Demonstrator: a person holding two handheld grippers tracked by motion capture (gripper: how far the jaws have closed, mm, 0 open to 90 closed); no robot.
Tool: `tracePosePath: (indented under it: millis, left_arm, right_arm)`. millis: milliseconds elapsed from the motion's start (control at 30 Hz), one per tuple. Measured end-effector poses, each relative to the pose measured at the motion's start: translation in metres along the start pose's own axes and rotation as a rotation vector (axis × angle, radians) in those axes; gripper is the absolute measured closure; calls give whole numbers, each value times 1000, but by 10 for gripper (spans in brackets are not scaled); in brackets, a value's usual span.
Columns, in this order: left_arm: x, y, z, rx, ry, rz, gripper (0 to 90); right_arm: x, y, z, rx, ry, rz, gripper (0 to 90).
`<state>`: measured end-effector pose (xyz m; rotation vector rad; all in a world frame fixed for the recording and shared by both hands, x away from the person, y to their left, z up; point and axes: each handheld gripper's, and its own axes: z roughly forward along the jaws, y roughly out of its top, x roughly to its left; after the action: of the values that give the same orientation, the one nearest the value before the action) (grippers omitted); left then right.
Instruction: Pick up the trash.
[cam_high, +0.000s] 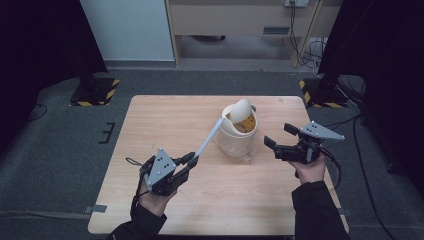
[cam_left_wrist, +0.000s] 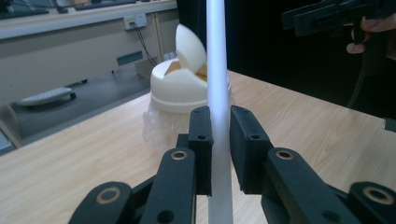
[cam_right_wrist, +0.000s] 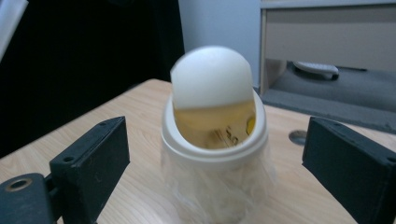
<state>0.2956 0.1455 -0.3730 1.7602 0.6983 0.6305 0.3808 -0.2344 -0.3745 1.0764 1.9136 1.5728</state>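
A small cream bin (cam_high: 238, 131) with a swing lid tipped up stands on the wooden table (cam_high: 165, 125), a clear bag hanging around its base. My left gripper (cam_high: 192, 159) is shut on a long white stick (cam_high: 209, 138), which slants up toward the bin's rim. Along the left gripper's jaws the white stick (cam_left_wrist: 218, 93) rises between the pads (cam_left_wrist: 201, 149), with the bin (cam_left_wrist: 187, 84) behind. My right gripper (cam_high: 279, 136) hovers open just right of the bin. In the right gripper view the bin (cam_right_wrist: 215, 135) sits ahead between the wide-apart fingers (cam_right_wrist: 93, 163), its lid (cam_right_wrist: 211, 77) raised over a yellowish inside.
Black stands with striped bases (cam_high: 95, 91) flank the table's far corners on the grey floor. A wooden cabinet (cam_high: 240, 20) and cables (cam_high: 305, 52) lie beyond the far edge. Bare tabletop spreads left of the bin and along the near edge.
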Motion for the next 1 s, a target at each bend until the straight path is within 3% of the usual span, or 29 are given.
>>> tracePosePath:
  millis: [367, 600, 1000]
  left_arm:
    - [-13, 13, 23, -34, -21, 23, 783]
    - [-20, 15, 39, -47, -35, 20, 783]
    - [-32, 13, 63, -41, -52, 49, 783]
  right_arm:
    - [17, 24, 4, -69, 76, -16, 123]
    - [20, 26, 5, -87, 110, -4, 156]
    - [23, 25, 5, -95, 153, 11, 179]
